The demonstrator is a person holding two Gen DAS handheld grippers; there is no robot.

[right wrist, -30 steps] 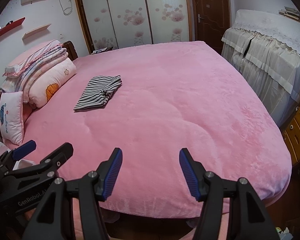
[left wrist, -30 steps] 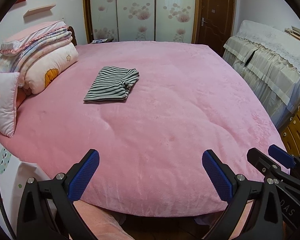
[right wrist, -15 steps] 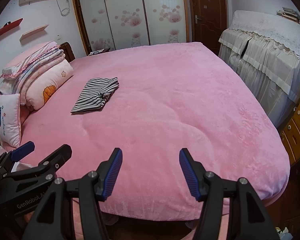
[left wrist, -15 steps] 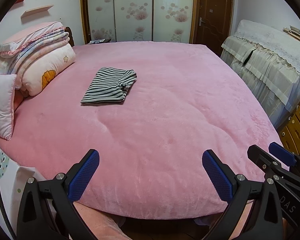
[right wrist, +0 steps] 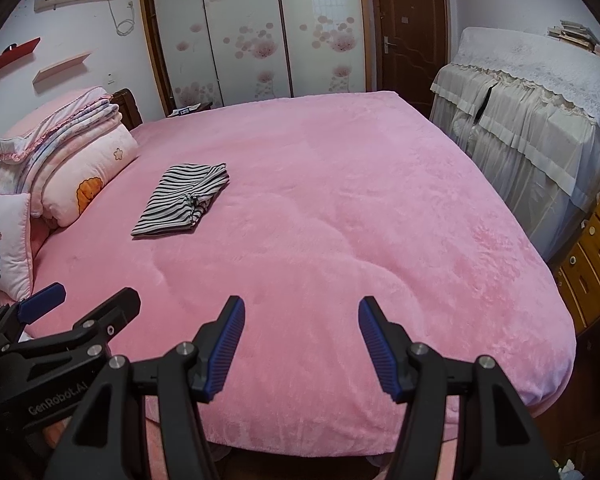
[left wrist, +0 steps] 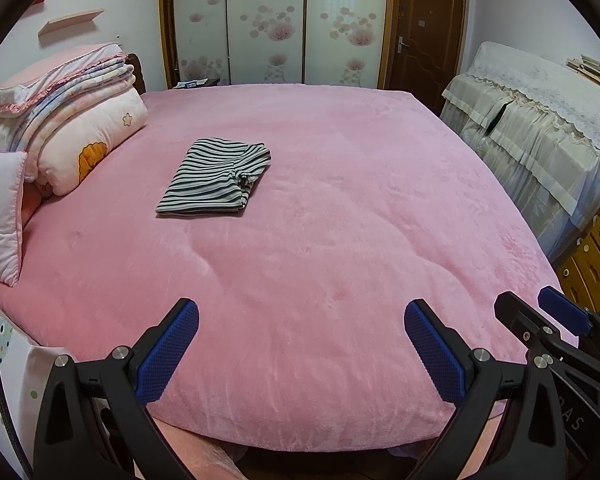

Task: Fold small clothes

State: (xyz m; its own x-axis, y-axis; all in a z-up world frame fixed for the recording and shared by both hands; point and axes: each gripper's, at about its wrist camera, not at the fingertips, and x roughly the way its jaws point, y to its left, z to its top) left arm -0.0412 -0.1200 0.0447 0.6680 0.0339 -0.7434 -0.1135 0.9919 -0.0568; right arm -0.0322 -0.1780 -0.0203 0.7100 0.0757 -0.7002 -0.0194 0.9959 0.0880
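Striped knit garment (left wrist: pixel 216 178) lies folded, rectangular, on plush pink blanket (left wrist: pixel 340 240); both jaws wide, empty.

One striped garment (left wrist: pixel 216 178); two tools: left tool (left wrist: pixel 301 322), right tool (right wrist: pixel 301 320); one bed (left wrist: pixel 340 240); one small pillow (left wrist: pixel 0 216)

We see only the near ends of both grippers; their bodies run off the bottom edges. The left gripper (left wrist: pixel 301 326) hides part of the bed's (left wrist: pixel 340 240) near rim. Small item beyond the bed's far corner (right wrist: pixel 185 111), perhaps a box: too small to tell. Books (right wrist: pixel 576 32) on the lace-covered furniture are cut by the lens edge.
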